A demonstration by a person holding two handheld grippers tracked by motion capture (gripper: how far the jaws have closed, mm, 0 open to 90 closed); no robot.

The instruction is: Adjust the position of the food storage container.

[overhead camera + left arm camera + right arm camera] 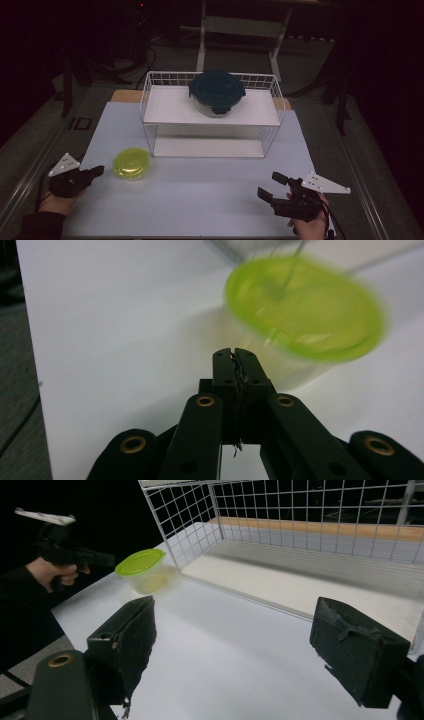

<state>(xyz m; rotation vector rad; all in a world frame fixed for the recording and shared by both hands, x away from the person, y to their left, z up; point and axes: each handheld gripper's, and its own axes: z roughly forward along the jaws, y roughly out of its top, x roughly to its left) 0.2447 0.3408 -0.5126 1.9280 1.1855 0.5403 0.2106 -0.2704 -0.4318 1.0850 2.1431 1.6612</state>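
Observation:
A small clear tub with a lime-green lid (131, 163) stands on the white table, left of the wire rack (212, 114). My left gripper (98, 171) is shut and empty, its tip a short way left of the tub (305, 315); the left gripper view shows its jaws pressed together (235, 356). A glass bowl with a dark blue lid (217, 92) sits on the rack's upper shelf. My right gripper (271, 186) stands open near the front right, with nothing between its jaws (235, 645). Far off in its view is the green-lidded tub (142, 570) and the other hand's gripper (75, 555).
The white wire rack (280, 515) has a lower shelf (207, 147) resting on the table. The white tabletop (200, 195) ends at a front edge near both hands. Dark floor, table legs and cables lie beyond the table.

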